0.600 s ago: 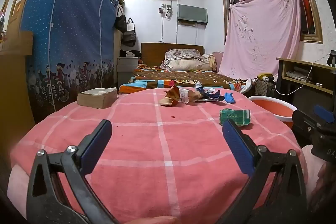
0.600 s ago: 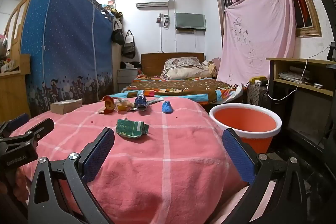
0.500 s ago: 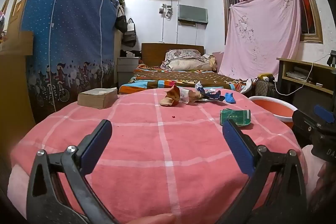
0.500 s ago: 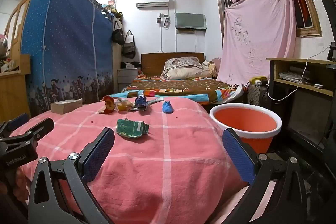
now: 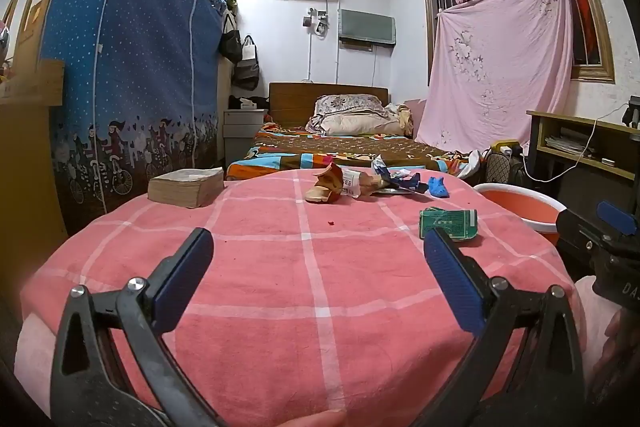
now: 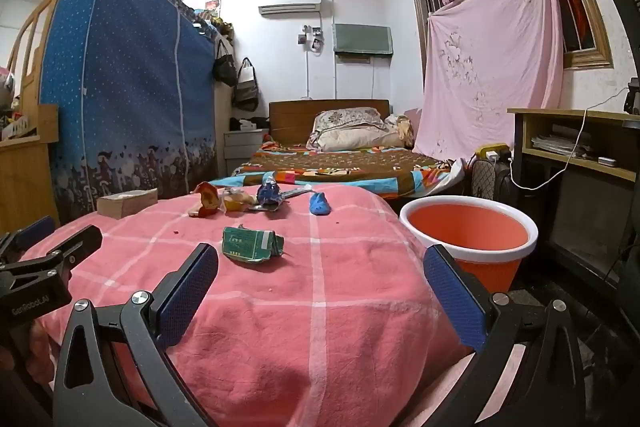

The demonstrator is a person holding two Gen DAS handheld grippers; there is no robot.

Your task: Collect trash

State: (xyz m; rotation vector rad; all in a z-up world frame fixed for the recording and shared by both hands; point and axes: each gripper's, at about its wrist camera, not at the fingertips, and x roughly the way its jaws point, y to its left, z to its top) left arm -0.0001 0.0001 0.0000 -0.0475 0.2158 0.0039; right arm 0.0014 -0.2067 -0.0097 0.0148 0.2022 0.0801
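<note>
Trash lies on a pink checked table cloth point(image 5: 312, 267). A crumpled green packet point(image 6: 252, 245) lies nearest; it also shows in the left wrist view point(image 5: 448, 223). Farther back are a brown wrapper point(image 5: 326, 183), a blue-and-white wrapper point(image 5: 394, 179) and a small blue scrap point(image 5: 438, 187). An orange bin with a white rim point(image 6: 468, 233) stands right of the table. My left gripper point(image 5: 318, 279) is open and empty over the near edge. My right gripper point(image 6: 320, 287) is open and empty, short of the green packet.
A thick book point(image 5: 186, 187) lies at the table's far left. Behind the table stand a bed point(image 5: 344, 147), a blue fabric wardrobe point(image 5: 128, 87) on the left and a wooden shelf point(image 6: 580, 147) with cables on the right.
</note>
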